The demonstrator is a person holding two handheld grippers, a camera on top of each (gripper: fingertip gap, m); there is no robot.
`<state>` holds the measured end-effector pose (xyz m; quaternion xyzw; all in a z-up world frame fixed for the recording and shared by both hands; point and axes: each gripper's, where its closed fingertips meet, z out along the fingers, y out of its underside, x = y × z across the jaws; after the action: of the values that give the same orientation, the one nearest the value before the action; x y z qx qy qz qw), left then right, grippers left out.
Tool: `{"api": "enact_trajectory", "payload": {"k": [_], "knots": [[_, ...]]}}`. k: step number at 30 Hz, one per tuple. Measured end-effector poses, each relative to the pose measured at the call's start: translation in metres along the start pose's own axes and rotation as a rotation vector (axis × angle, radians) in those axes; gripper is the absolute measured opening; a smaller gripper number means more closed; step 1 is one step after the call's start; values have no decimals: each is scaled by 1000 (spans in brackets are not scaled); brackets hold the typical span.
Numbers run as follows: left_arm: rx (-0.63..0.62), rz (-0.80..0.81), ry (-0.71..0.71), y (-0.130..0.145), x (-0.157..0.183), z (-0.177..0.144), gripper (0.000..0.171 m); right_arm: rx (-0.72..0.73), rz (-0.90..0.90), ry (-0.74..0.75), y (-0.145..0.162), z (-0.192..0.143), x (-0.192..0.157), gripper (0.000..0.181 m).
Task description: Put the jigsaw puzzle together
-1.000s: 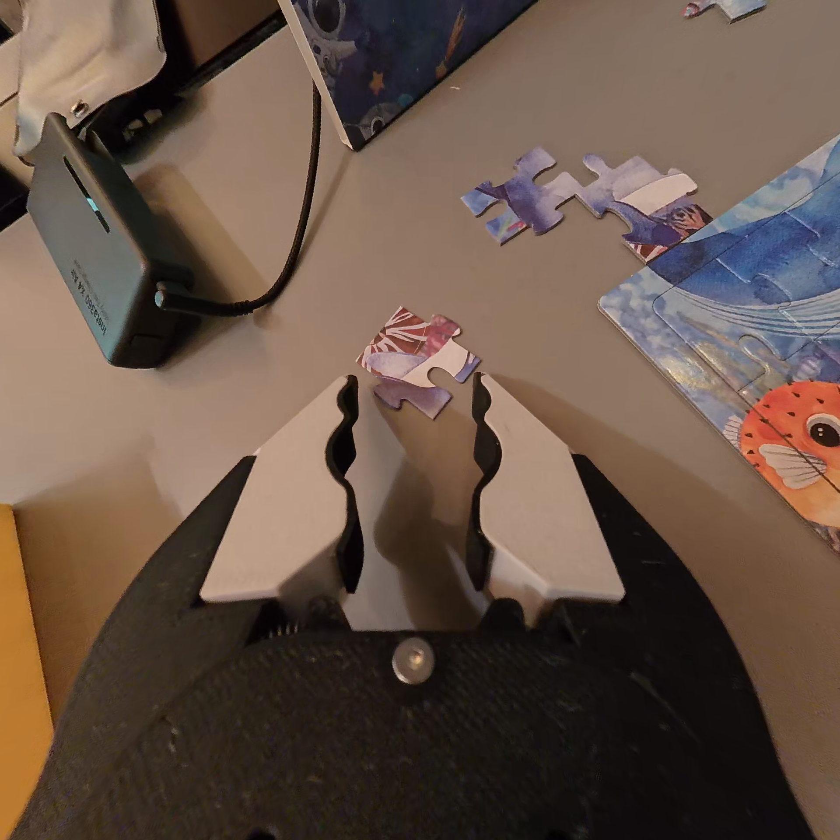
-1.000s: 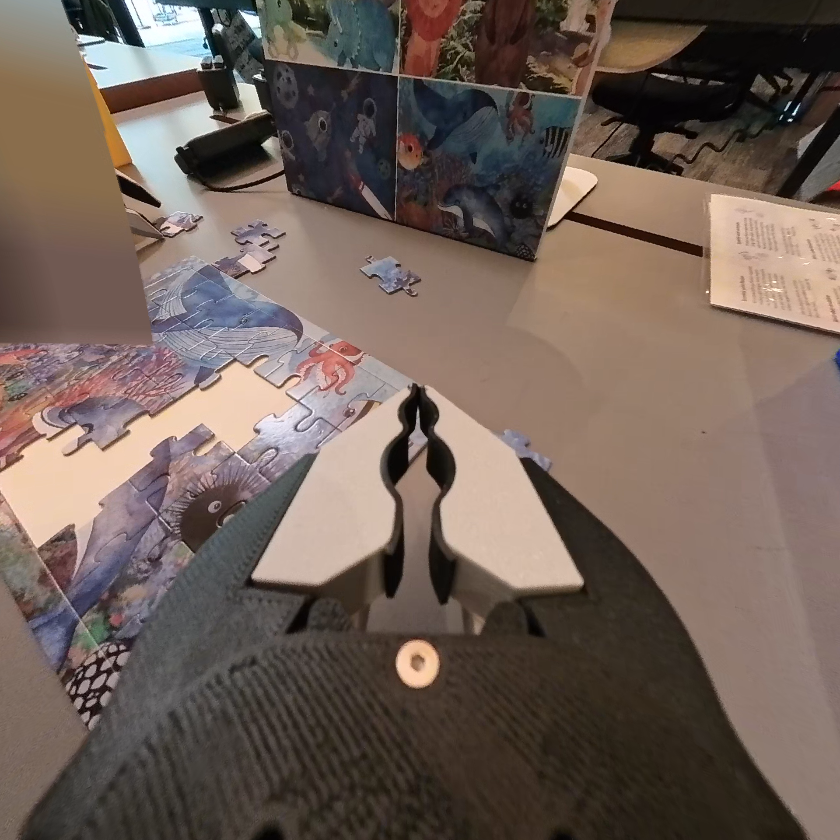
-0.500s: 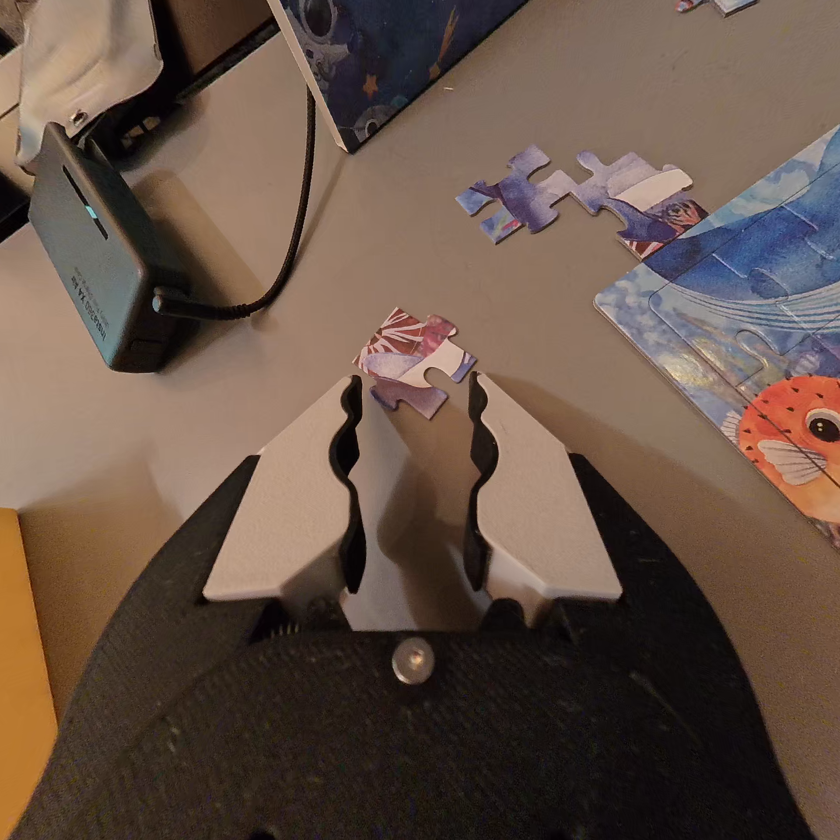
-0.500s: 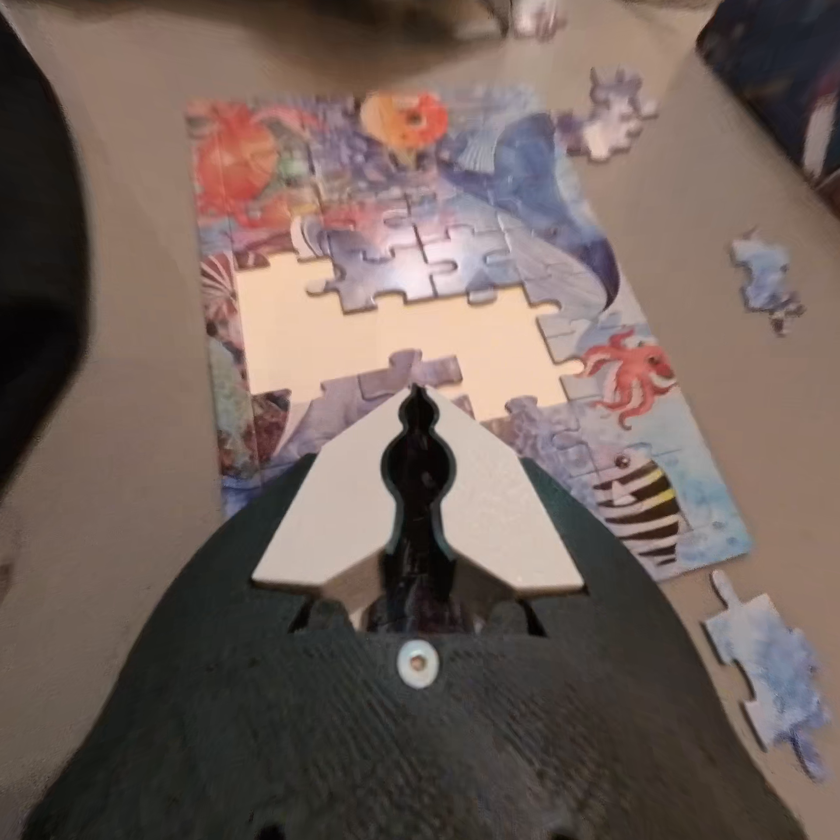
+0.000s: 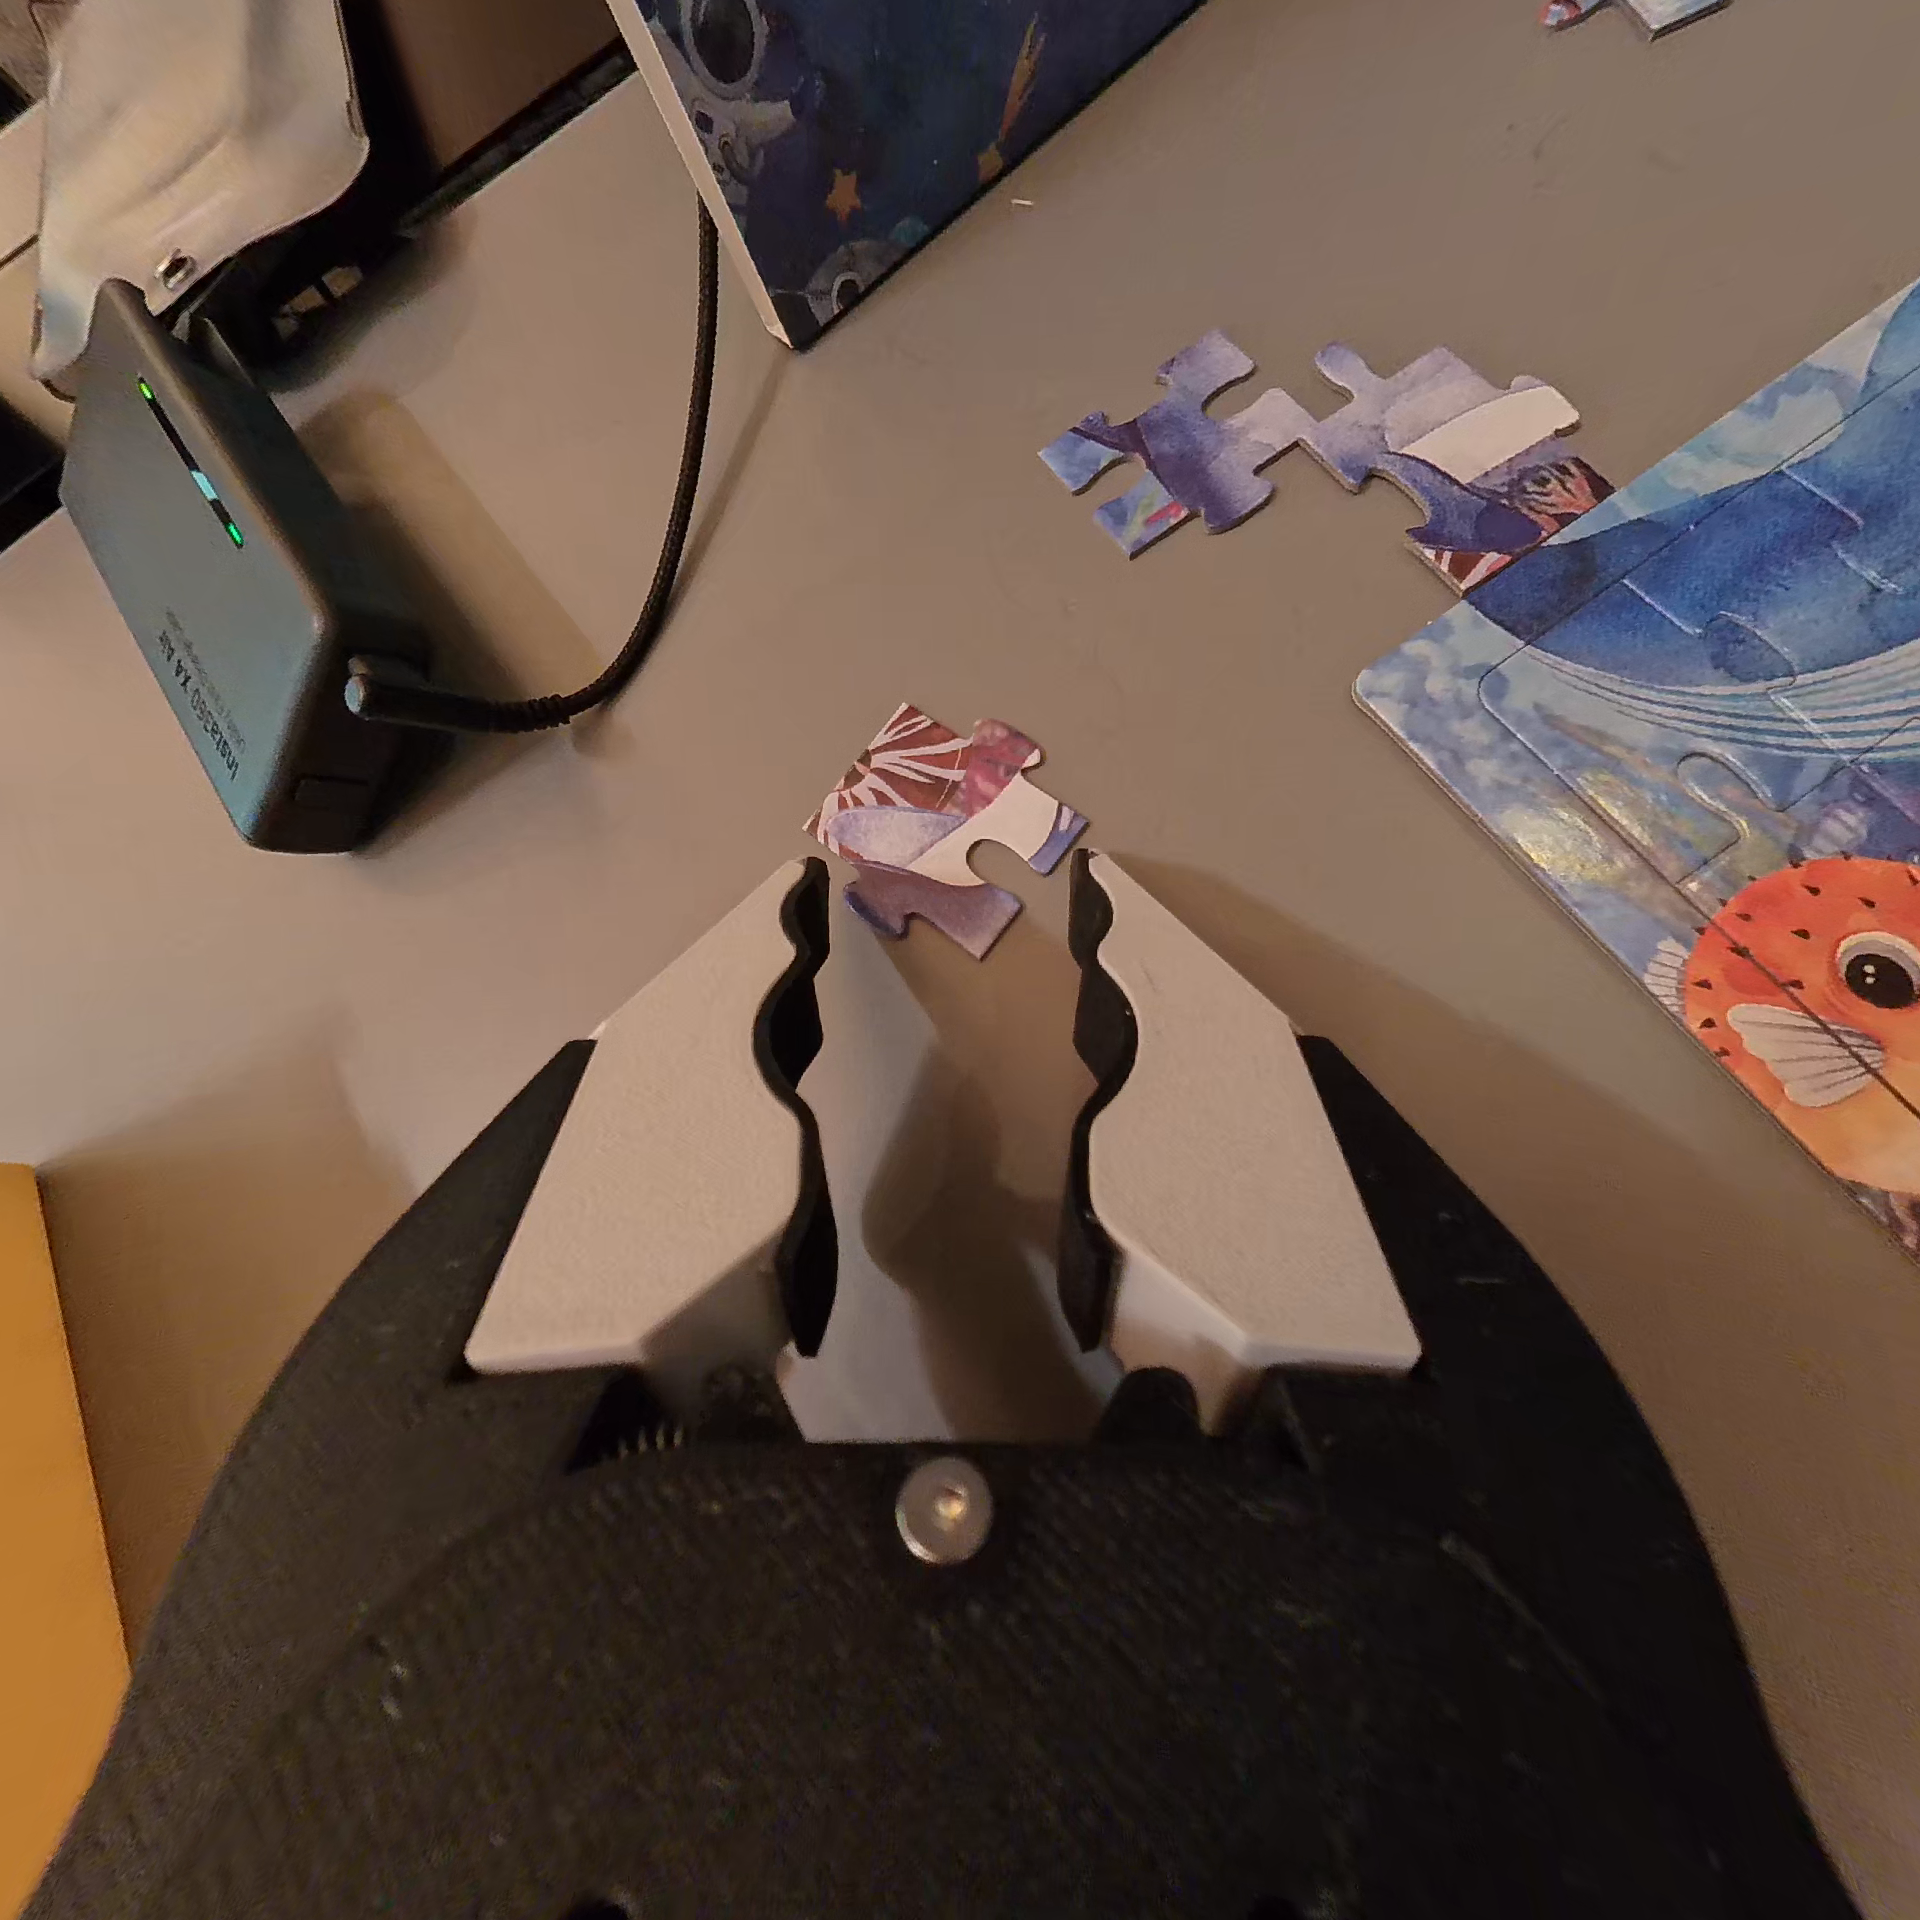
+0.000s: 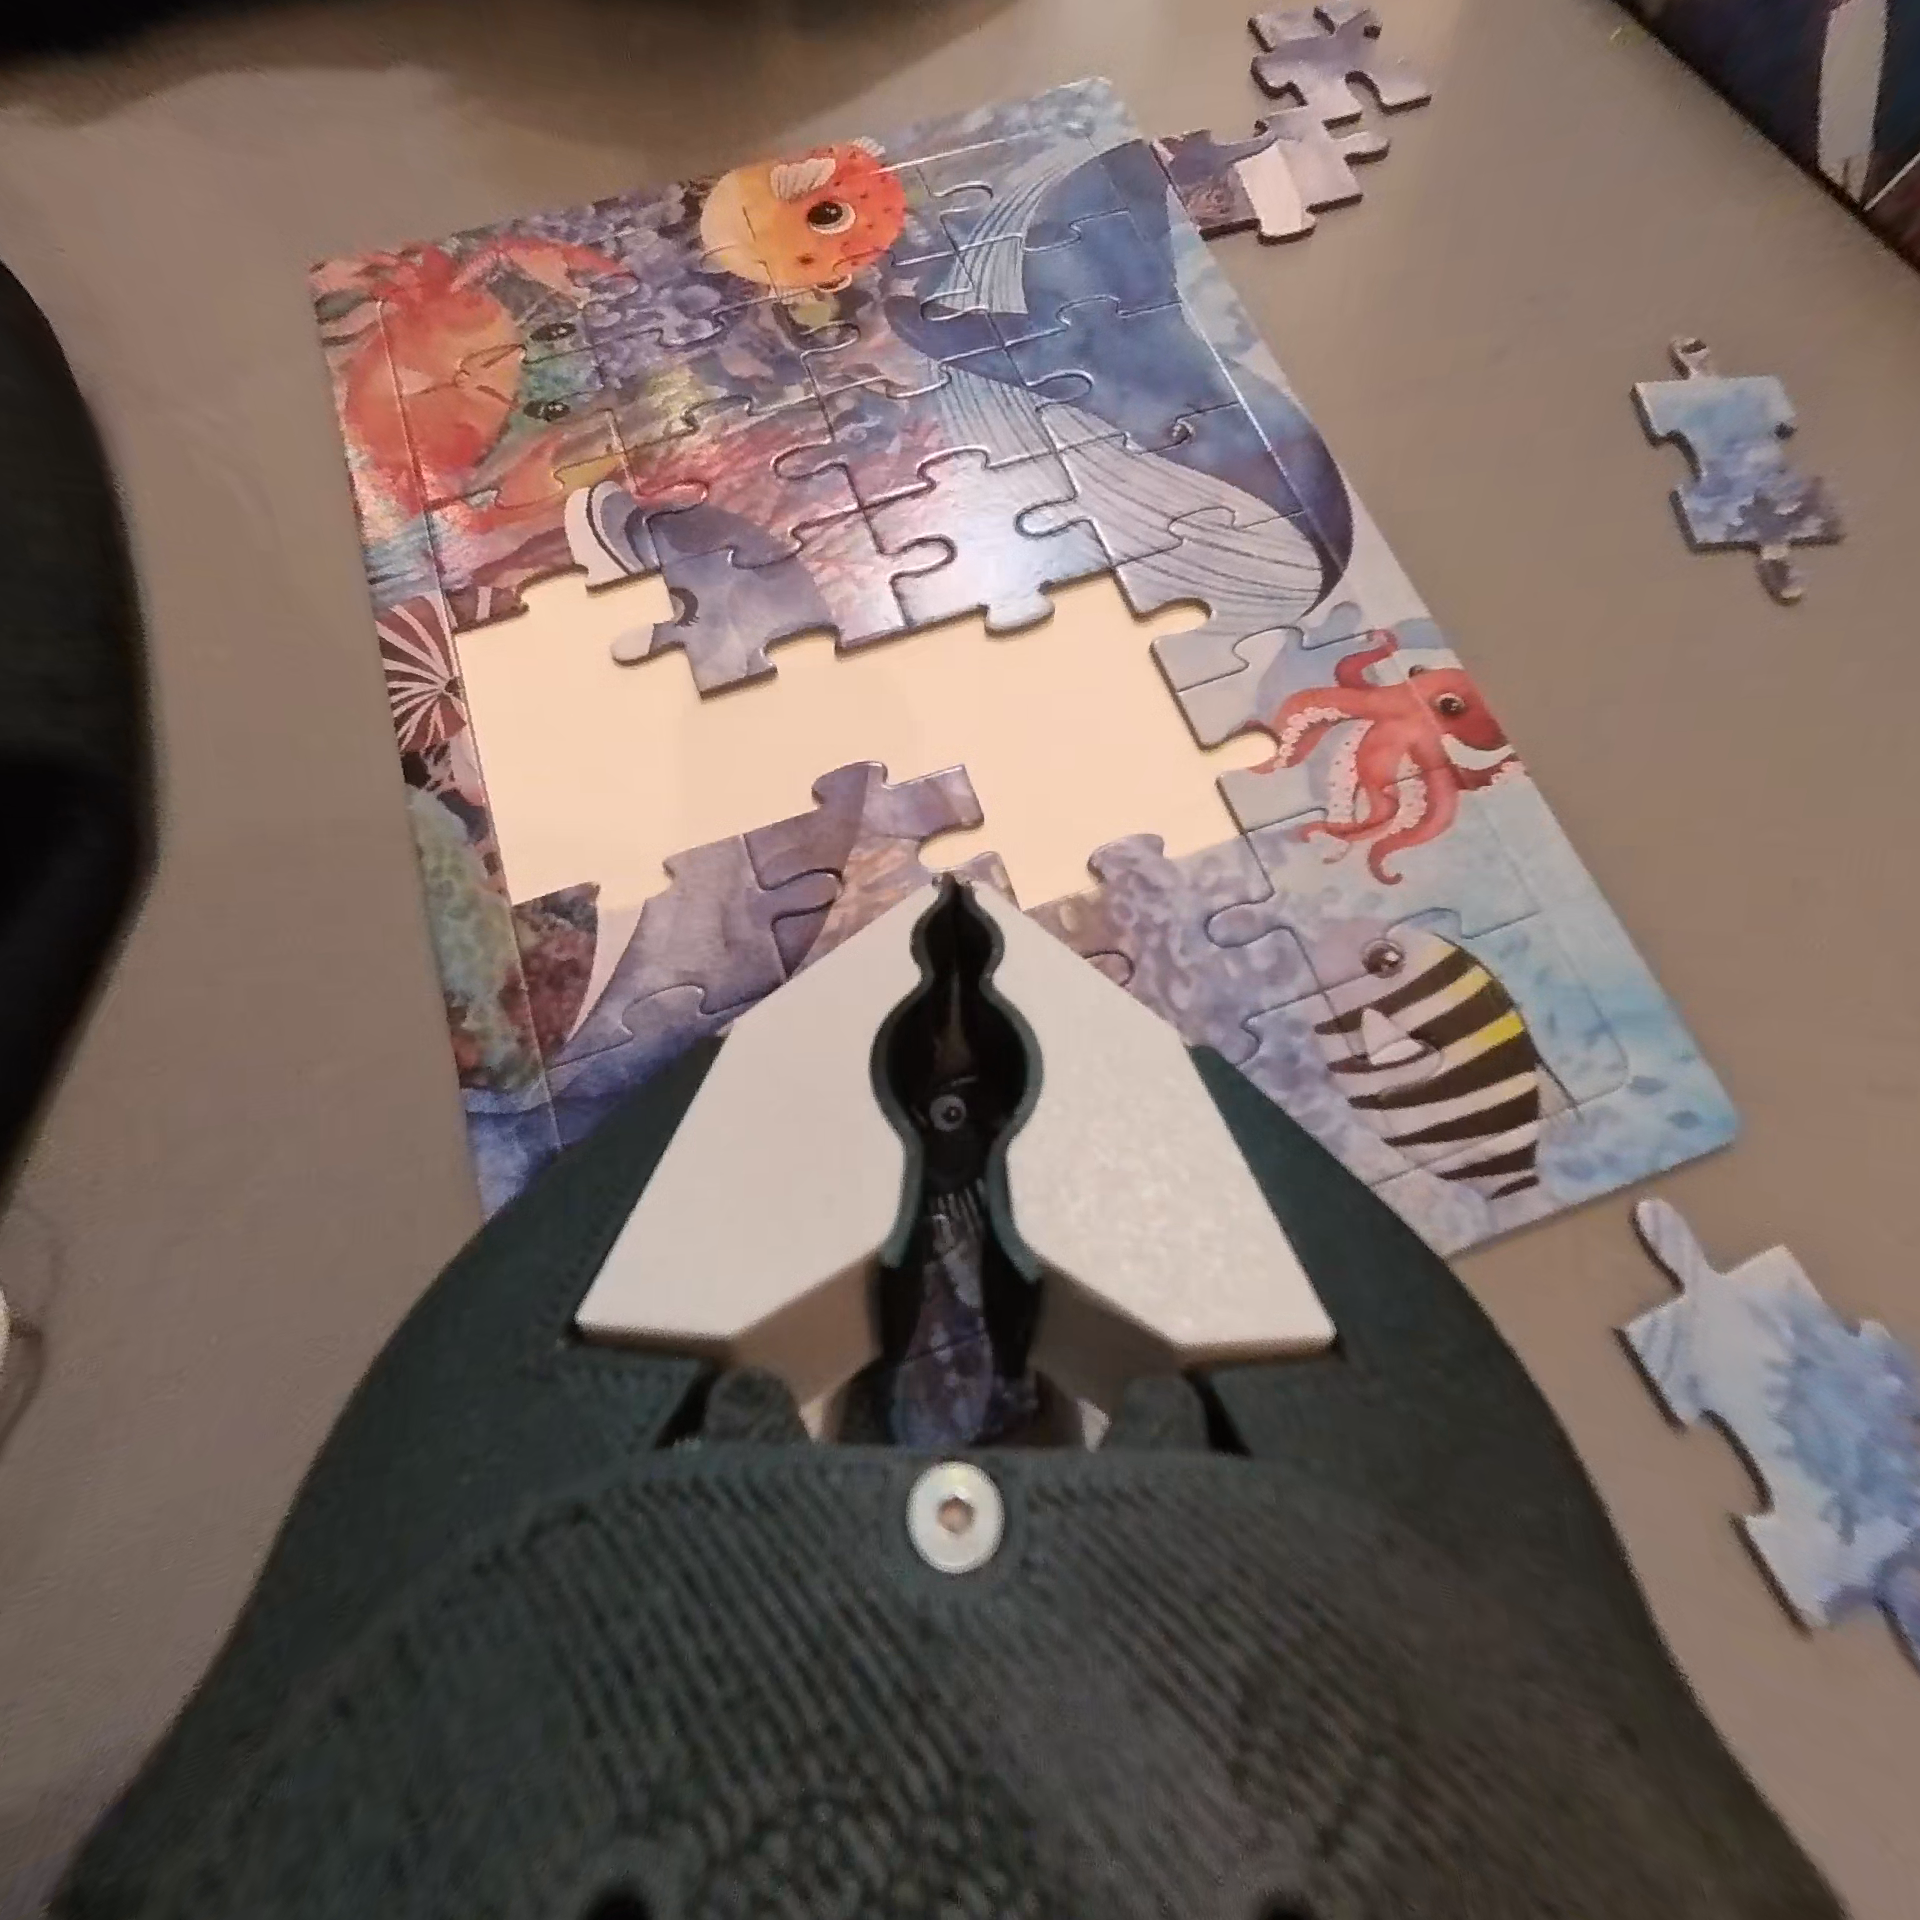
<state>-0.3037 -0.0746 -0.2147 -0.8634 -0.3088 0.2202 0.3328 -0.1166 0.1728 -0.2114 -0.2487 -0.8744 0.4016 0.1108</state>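
Dark device (image 5: 197, 613), upper left of the left wrist view: small box with lit green lights and a braided cable (image 5: 665, 499); it carries a line of small print, not repeated here.
Loose piece (image 5: 940, 831), centre: flat on the grey table (image 5: 1195, 239), just ahead of the fingertips, partly covering a second piece.
Left gripper (image 5: 948, 868): jaws wide apart, holding nothing.
Risk: closing here may catch both overlapped pieces or slide them away.
Puzzle board (image 6: 1621, 1132), centre of the right wrist view: mostly filled, with a pale bare gap (image 6: 831, 727) across the middle.
Right gripper (image 6: 948, 881): fingertips together, gripping nothing visible, low over the board's near side.
Risk: a low sweep could knock seated pieces loose.
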Motion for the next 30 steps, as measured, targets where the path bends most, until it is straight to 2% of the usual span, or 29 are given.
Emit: {"api": "enact_trajectory", "payload": {"k": [30], "knots": [[4, 24, -13, 0, 1, 0, 44, 1, 30, -25, 0, 0, 0, 0]]}}
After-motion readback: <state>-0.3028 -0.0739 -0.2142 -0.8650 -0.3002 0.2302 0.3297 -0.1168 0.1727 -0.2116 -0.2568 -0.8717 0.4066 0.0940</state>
